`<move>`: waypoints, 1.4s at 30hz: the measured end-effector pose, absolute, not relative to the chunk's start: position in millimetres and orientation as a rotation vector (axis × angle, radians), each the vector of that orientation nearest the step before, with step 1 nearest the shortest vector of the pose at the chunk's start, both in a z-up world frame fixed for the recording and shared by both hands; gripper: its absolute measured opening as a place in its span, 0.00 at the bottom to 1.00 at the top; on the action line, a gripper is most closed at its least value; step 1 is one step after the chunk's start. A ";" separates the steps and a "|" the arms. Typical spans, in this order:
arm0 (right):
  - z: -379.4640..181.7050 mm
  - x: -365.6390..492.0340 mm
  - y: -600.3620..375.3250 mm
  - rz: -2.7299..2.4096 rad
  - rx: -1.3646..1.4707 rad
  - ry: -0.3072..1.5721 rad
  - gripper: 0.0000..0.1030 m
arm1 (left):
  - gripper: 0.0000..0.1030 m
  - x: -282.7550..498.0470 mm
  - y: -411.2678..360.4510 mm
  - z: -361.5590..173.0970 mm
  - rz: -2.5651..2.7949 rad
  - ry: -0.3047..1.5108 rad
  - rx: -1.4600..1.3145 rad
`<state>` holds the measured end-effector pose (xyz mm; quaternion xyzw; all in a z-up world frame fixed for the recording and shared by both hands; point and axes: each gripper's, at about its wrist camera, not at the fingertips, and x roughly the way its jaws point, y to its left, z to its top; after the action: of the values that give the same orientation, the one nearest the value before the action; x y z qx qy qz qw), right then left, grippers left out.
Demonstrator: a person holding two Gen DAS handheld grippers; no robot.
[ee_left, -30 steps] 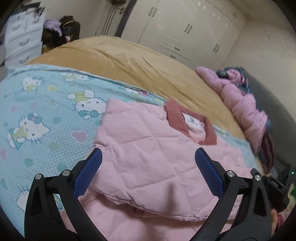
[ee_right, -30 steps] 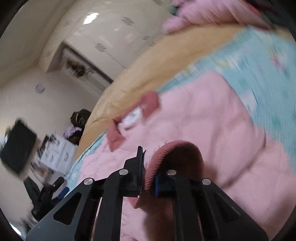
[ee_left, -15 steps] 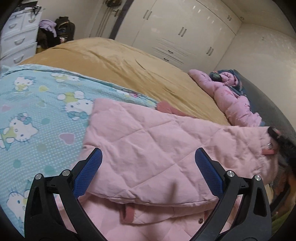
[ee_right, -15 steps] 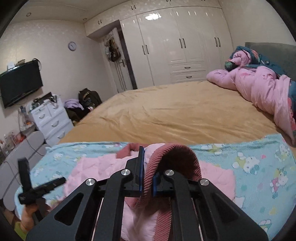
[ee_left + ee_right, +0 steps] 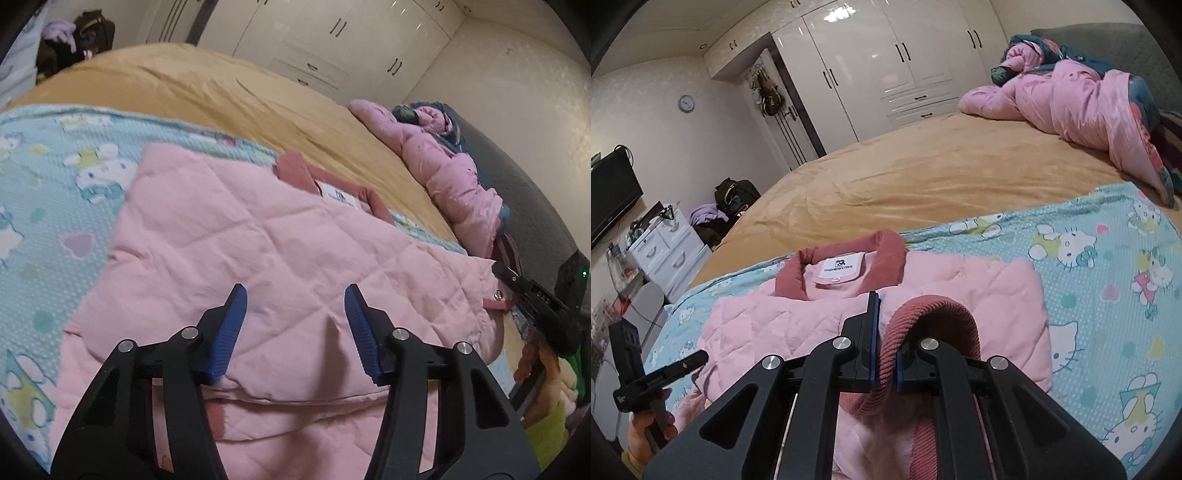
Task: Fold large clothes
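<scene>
Fingers first: on my right gripper (image 5: 884, 363) they are pressed together on the ribbed dusty-rose cuff (image 5: 936, 314) of the pink quilted jacket (image 5: 960, 288), and the cuff arches up over the right-hand pad. On my left gripper (image 5: 294, 332) the blue pads (image 5: 231, 332) have just been closing and now stand partway apart above the folded jacket – the fabric lies under and between them, but neither pad presses on it.

I see the jacket lying folded on the Hello Kitty sheet (image 5: 1108, 280), one quilted layer laid over another, its near edge just below my left fingers. Its rose collar (image 5: 846, 258) with the white label points away from me toward the tan bedspread (image 5: 923, 177).

Farther off, a pink duvet (image 5: 1082, 107) is bunched at the head of the bed. Beyond the bed stand white wardrobe doors (image 5: 871, 70); to the left, a white chest of drawers (image 5: 665, 251) – and a dark television (image 5: 609, 195) on the wall.
</scene>
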<state>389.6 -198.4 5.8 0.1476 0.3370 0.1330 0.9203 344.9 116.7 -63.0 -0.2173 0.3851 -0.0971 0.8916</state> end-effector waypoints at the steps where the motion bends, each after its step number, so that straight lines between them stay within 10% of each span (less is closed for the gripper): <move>1: 5.7 389.7 -198.9 0.273 0.309 0.696 0.06 | 0.45 345.8 115.7 -66.0 -0.197 0.813 -0.445; 8: 4.0 387.0 -196.5 0.253 0.340 0.742 0.11 | 0.45 352.4 106.2 -83.0 -0.179 0.881 -0.364; 15: 16.1 367.3 -197.4 0.150 0.389 0.695 0.58 | 0.45 355.7 103.9 -87.8 -0.168 0.904 -0.346; 21: 32.8 359.1 -141.7 0.199 0.198 0.663 0.79 | 0.45 359.8 100.8 -87.8 -0.164 0.913 -0.334; 27: 50.4 339.5 -128.9 0.096 0.135 0.517 0.80 | 0.45 359.4 99.3 -88.3 -0.164 0.913 -0.329; 42: -58.5 394.4 -96.7 0.232 0.071 0.987 0.80 | 0.46 359.5 92.1 -90.0 -0.143 0.917 -0.272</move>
<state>394.4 -96.7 -58.5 0.0341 0.4725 0.1111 0.8736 359.5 92.1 -90.0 -0.1309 0.4406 -0.0687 0.8854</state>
